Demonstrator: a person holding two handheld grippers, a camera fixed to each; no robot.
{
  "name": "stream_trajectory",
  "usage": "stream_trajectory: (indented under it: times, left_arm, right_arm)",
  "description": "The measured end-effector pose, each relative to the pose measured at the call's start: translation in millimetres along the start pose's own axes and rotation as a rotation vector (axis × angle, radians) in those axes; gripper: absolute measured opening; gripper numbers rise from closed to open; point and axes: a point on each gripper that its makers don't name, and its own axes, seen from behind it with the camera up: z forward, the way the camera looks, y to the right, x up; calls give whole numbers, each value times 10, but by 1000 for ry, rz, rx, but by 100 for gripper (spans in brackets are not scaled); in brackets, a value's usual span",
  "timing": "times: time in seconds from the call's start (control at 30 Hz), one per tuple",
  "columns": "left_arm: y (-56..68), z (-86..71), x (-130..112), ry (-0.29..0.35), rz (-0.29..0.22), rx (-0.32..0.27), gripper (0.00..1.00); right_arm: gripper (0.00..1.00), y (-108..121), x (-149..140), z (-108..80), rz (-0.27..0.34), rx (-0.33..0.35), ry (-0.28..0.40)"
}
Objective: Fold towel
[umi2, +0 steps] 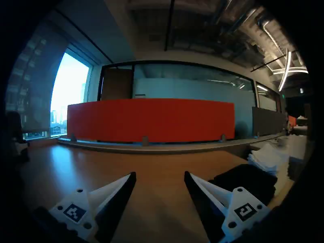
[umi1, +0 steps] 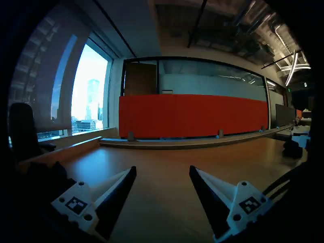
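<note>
While holding left gripper (umi1: 162, 167) and right gripper (umi2: 159, 173) spread open and empty over wooden desk (umi1: 182, 150), could pinch several layers off black towel pile (umi2: 243, 180) at right beside white stack (umi2: 271, 160).

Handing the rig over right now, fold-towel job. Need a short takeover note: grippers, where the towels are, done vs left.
Left gripper: jaws open, empty, above the wooden table.
Right gripper: jaws open, empty, above the same table.
Towels: a dark cloth pile lies just right of the right gripper. A white folded stack sits behind it.
Done: nothing gripped. Both piles look folded, but I cannot confirm it.
Left: probably take a towel, lay it flat on the bare wood ahead, then fold.
</note>
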Motion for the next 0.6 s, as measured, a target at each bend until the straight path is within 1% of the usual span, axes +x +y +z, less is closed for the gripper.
stream_trajectory:
  times: [0.6]
  left_arm:
    - [-3,-2,5,0,0,0,97]
  right_arm:
    - [92,-12,21,-16,3,8,4]
